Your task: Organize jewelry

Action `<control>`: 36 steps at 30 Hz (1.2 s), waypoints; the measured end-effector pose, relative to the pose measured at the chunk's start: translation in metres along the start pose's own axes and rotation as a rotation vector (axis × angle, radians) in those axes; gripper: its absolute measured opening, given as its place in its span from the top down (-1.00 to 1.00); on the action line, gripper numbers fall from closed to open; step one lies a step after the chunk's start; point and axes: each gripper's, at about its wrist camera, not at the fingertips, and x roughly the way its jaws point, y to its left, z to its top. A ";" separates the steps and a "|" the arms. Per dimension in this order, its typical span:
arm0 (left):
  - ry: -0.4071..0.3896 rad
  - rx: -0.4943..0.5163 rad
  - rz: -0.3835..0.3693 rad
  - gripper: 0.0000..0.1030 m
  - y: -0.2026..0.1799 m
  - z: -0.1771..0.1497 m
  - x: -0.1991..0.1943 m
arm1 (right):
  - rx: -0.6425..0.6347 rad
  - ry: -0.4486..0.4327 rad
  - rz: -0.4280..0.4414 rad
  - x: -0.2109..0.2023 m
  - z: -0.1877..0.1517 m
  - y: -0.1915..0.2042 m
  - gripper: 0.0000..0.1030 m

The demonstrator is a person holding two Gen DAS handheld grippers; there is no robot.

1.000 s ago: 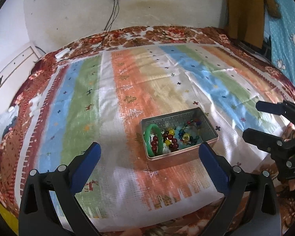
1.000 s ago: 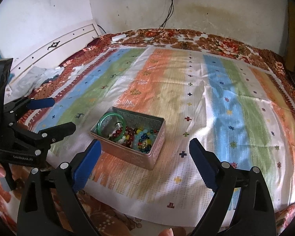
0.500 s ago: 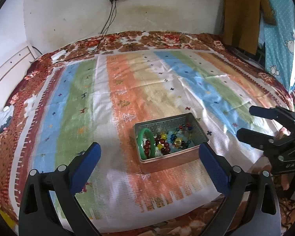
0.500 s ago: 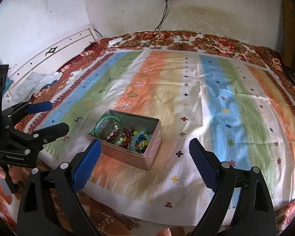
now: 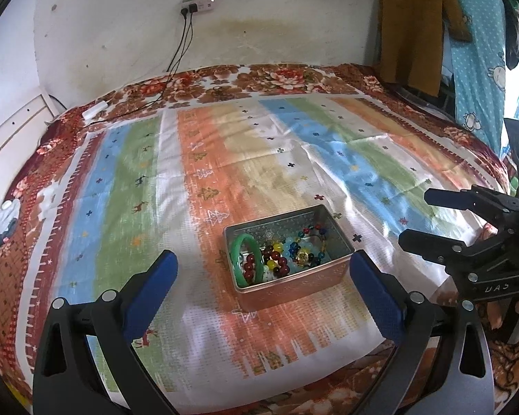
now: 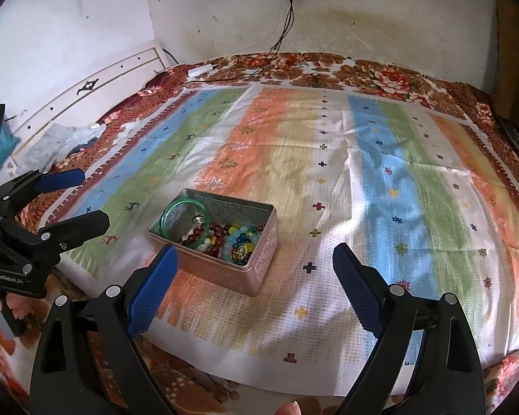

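Right now both your grippers, left gripper [image 5: 263, 287] and right gripper [image 6: 256, 287], hang released and empty, jewelry tin [image 5: 289, 259] dead ahead of left, long axis across, so left's nearer.

Green bangle [image 5: 247, 259]; pink tin [image 6: 225, 269]; striped cloth [image 5: 294, 159].

An open rectangular metal tin [image 5: 296, 288] with pinkish embossed sides sits flat on the striped cloth [image 5: 128, 186] covering the bed, near the cloth's front edge. Inside, a green bangle [image 5: 247, 259] leans on edge against the tin's left end. Dark red bead bracelets [image 5: 259, 264] lie beside and partly through it. Mixed yellow, pale blue and dark blue beads [image 5: 299, 250] fill the right portion.
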 end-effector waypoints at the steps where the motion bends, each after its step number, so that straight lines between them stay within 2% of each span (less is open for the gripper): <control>1: -0.002 0.001 0.002 -0.90 -0.001 0.000 0.000 | 0.000 0.000 -0.002 0.000 0.000 0.000 -0.77; 36: 0.017 0.002 -0.014 -0.90 -0.004 0.001 0.001 | -0.005 0.006 0.000 0.001 -0.003 -0.001 -0.77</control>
